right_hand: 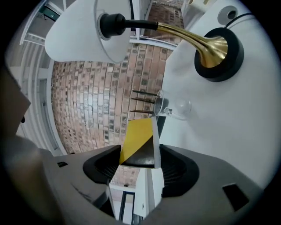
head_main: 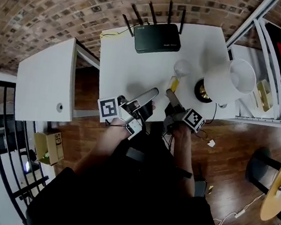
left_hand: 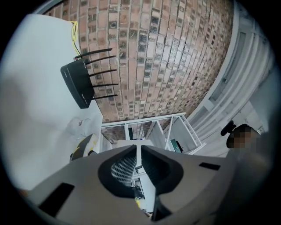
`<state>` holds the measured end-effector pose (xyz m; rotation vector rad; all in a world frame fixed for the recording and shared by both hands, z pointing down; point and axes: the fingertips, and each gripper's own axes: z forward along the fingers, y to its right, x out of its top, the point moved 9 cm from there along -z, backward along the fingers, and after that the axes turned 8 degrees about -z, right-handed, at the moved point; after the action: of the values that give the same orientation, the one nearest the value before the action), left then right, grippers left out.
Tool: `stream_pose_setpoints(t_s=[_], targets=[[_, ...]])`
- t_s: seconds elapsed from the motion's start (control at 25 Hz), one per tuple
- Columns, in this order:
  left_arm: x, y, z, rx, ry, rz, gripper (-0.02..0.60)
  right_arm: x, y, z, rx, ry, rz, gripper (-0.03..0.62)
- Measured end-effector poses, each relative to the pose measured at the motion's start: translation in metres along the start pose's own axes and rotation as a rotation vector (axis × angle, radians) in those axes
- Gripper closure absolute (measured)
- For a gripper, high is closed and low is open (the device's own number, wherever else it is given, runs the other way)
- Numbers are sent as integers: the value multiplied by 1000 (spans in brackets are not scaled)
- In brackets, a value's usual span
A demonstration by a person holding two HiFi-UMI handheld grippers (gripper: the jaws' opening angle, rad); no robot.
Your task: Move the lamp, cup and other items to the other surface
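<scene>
1. head view: my right gripper has the yellow-black box over the big table, near the cup. the lamp stands to its right and the router at the far edge. the side table is well apart on my left. my left gripper sits just beside the right one.
2. left gripper view: its fingers are together with nothing between them. i'd hold it clear of the carry path.
3. right gripper view: the fingers are clamped on the box's two sides. i judge the carry is the step in hand: lift straight up, clear the cup, hold the box upright, swing left, and set it flat before letting go.
</scene>
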<state>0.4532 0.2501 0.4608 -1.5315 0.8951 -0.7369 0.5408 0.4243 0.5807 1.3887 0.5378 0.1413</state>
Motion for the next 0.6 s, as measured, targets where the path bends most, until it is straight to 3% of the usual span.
stream_pose_setpoints(t_s=[0.32,0.6], targets=[[-5,3,-14,35,85,24,555,-2,22,11,-32,-77,-36,289],[18,3,-14,41,87,26,555,4,41,31,-104,-71,-39,289]])
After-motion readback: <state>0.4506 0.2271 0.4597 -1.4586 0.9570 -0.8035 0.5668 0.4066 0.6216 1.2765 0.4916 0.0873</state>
